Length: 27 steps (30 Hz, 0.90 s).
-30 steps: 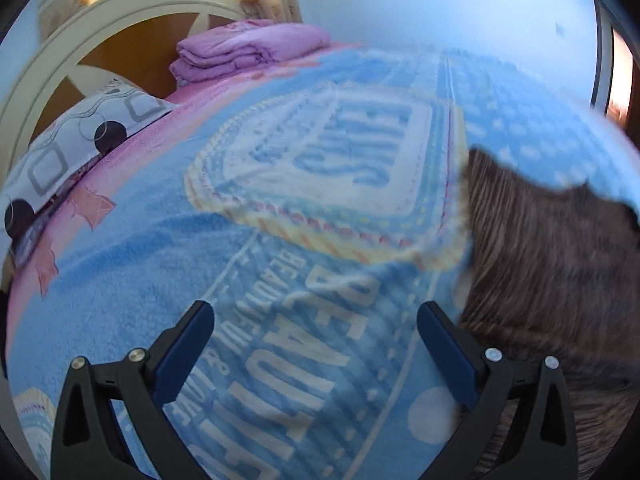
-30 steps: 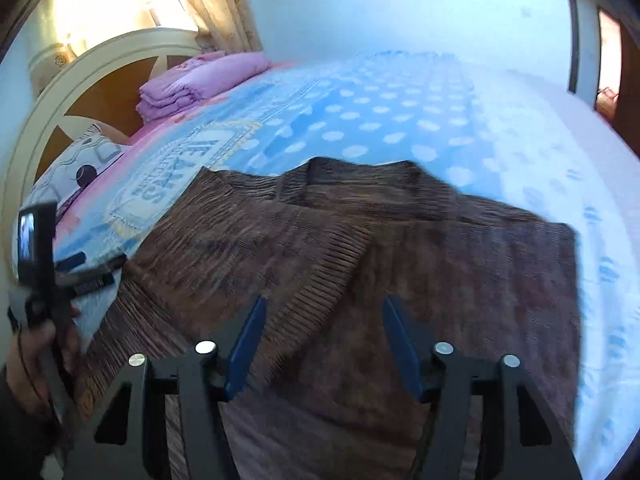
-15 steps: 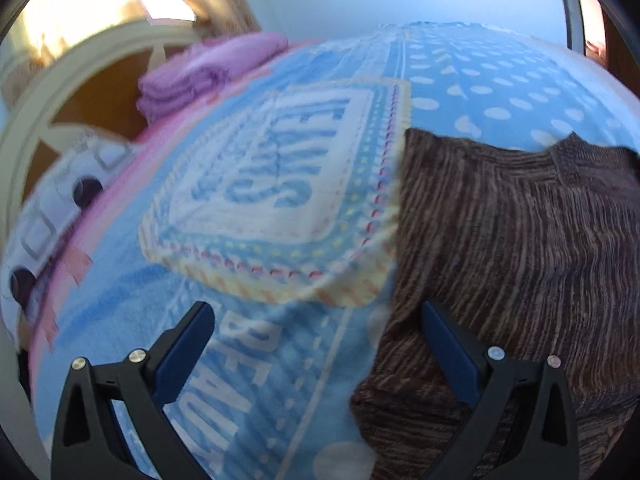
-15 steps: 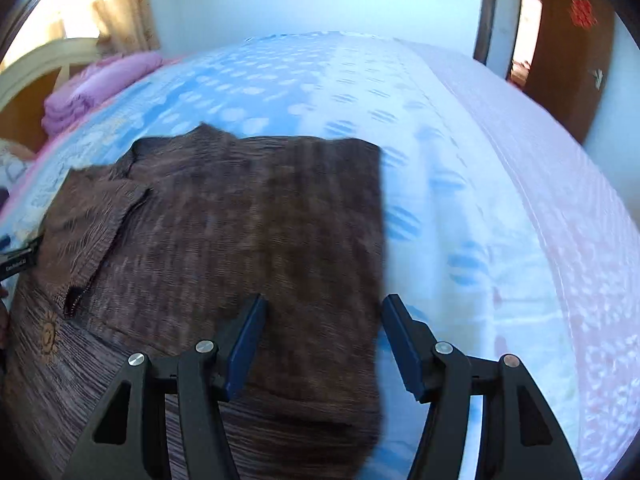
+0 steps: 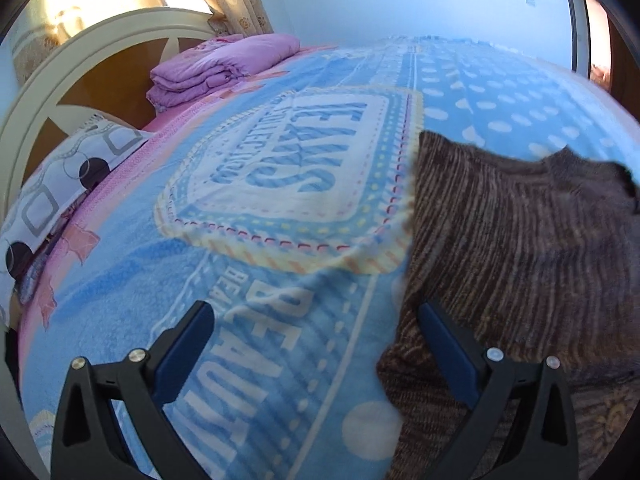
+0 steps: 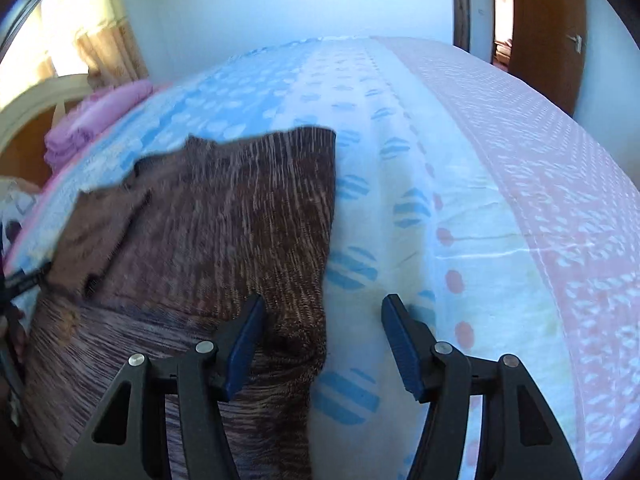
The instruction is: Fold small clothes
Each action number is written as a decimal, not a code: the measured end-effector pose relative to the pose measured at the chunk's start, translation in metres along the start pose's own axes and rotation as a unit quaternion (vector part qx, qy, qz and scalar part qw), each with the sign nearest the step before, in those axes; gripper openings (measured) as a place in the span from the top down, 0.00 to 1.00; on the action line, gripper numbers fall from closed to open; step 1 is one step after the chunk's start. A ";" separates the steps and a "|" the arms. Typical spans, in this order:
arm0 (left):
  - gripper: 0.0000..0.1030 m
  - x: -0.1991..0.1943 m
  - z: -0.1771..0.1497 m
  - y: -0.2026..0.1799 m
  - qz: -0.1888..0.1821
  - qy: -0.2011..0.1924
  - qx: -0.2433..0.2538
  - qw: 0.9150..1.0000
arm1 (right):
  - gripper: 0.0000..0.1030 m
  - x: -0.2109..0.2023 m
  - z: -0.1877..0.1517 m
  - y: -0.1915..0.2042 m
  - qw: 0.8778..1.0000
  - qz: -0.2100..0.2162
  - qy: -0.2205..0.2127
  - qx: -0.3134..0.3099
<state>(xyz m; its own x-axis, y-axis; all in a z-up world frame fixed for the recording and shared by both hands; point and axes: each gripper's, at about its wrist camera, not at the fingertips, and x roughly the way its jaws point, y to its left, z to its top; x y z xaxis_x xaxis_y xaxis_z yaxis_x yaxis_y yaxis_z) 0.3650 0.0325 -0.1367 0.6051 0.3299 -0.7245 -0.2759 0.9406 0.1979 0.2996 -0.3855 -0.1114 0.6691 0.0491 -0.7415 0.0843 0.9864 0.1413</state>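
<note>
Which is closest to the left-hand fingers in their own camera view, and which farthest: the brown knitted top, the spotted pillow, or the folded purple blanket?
1. Brown knitted top: nearest, its edge lying by the right finger of the left gripper.
2. Spotted pillow: farther, at the left by the headboard.
3. Folded purple blanket: farthest, top left.

We note one brown ribbed knit garment [image 6: 224, 216], lying flat on the bed, its right edge straight, its left part folded inward over the body, collar at the far end, a small yellowish motif near the hem.
</note>
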 end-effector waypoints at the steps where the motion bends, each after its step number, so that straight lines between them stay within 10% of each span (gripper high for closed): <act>1: 0.00 -0.004 -0.004 0.004 -0.005 0.000 -0.003 1.000 | 0.41 -0.002 -0.003 -0.001 1.000 0.004 0.001 0.001; 27: 0.00 -0.080 -0.082 0.019 -0.082 -0.008 0.045 0.996 | 0.40 -0.064 -0.085 0.034 0.999 0.027 0.006 -0.030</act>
<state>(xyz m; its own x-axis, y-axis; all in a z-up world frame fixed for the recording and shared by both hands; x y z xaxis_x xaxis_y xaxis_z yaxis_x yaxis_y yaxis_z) 0.2505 0.0175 -0.1291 0.6490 0.1722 -0.7411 -0.1046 0.9850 0.1372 0.1970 -0.3422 -0.1149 0.6632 0.1039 -0.7412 0.0030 0.9900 0.1414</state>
